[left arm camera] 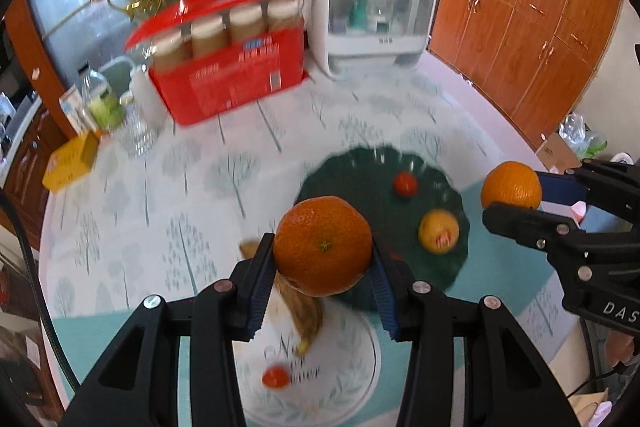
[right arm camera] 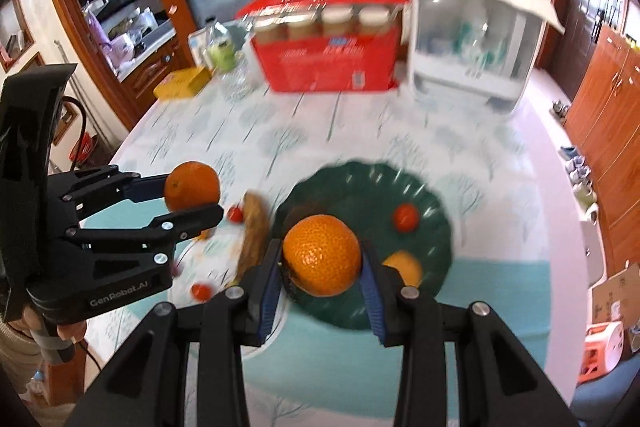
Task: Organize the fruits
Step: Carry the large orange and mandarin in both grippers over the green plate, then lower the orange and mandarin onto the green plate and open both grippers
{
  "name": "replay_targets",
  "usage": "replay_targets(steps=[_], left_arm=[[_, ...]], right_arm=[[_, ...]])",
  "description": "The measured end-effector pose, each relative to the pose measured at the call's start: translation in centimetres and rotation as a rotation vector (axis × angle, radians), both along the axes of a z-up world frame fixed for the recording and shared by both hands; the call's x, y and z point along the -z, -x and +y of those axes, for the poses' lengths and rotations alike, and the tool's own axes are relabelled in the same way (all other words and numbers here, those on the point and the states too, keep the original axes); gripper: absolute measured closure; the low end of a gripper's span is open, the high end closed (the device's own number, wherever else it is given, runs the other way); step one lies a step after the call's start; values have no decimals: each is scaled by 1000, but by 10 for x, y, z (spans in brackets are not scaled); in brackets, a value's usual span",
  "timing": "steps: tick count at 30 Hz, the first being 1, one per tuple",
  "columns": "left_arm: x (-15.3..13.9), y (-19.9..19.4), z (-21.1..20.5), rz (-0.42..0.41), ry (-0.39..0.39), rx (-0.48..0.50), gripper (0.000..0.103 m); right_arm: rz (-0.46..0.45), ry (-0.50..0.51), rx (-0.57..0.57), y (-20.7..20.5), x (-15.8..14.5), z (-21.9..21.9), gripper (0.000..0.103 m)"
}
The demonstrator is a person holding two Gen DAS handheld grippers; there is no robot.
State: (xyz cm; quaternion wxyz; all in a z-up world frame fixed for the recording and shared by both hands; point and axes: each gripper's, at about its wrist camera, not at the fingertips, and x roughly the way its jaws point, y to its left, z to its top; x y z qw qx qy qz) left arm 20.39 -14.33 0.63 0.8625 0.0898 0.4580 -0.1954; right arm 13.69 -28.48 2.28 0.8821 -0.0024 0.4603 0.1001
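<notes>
The left gripper [left arm camera: 323, 259] was clamped on a large orange [left arm camera: 323, 246], held above the counter [left arm camera: 200, 187] near the green plate [left arm camera: 360, 167]. The right gripper [right arm camera: 322, 267] gripped a second orange [right arm camera: 322, 255] over that plate, where a small orange fruit [left arm camera: 439, 231] and a tomato [left arm camera: 405, 183] lay.

Orange, left [left arm camera: 323, 246]: round, deep orange, pitted skin, green stem scar facing the camera; clamped between two blue pads, raised above the table. 
Orange, right [right arm camera: 321, 255]: similar, held off the table over the green plate [right arm camera: 436, 231]. 
Green plate: dark, scalloped rim; holds one small tomato [right arm camera: 405, 217] and a yellow-orange fruit [left arm camera: 438, 231] with a sticker. 
Browned banana [right arm camera: 253, 230] and two small tomatoes [right arm camera: 201, 291] lie beside the plate.
</notes>
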Motion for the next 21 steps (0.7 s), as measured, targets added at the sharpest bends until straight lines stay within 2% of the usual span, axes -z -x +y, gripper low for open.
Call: replay_targets(steps=[3,8,21], left_arm=[[-4,-22,-13,-17,-16,-15,59],[4,-52,-25,3,-26,-43,59],[73,-104,-62,125,-73,-92,59]], right_arm=[[-19,5,22,-20,-4,-14,66],[-8,-6,57,-52,7,-33,66],[152,-26,63,-91,88,-51,66]])
